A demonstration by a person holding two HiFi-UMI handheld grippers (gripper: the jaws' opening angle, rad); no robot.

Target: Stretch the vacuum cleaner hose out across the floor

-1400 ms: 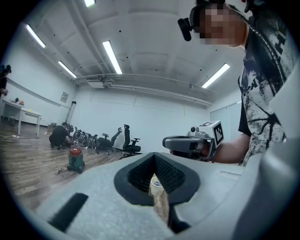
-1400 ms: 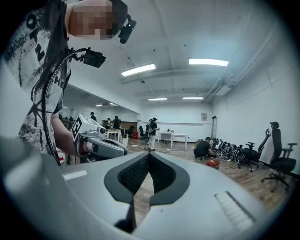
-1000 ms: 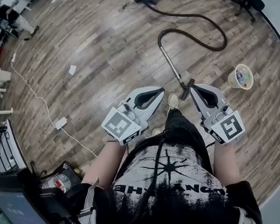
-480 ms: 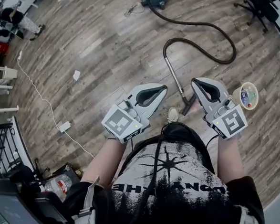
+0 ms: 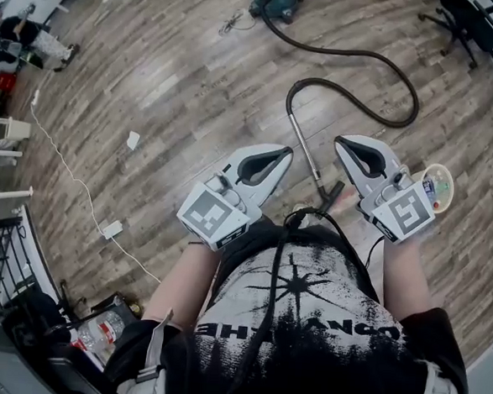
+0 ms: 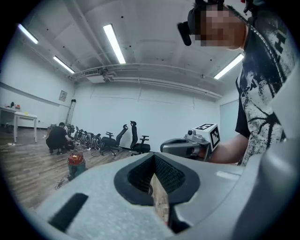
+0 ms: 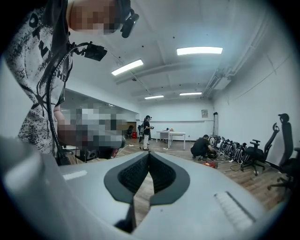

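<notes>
The only lettering I can partly read is on my black T-shirt. A row of pale capitals runs under its starburst print, upside down to my head camera. I catch "HT" and something like "ANG"; folds swallow the rest. Ahead of the T-shirt, my left claw and right claw carry square black-and-white marker patterns, code rather than words. Off the T-shirt's right sleeve, a cup bears a colourful label too small to read. Far right of the T-shirt in the right gripper view, a wall sign is illegible.
</notes>
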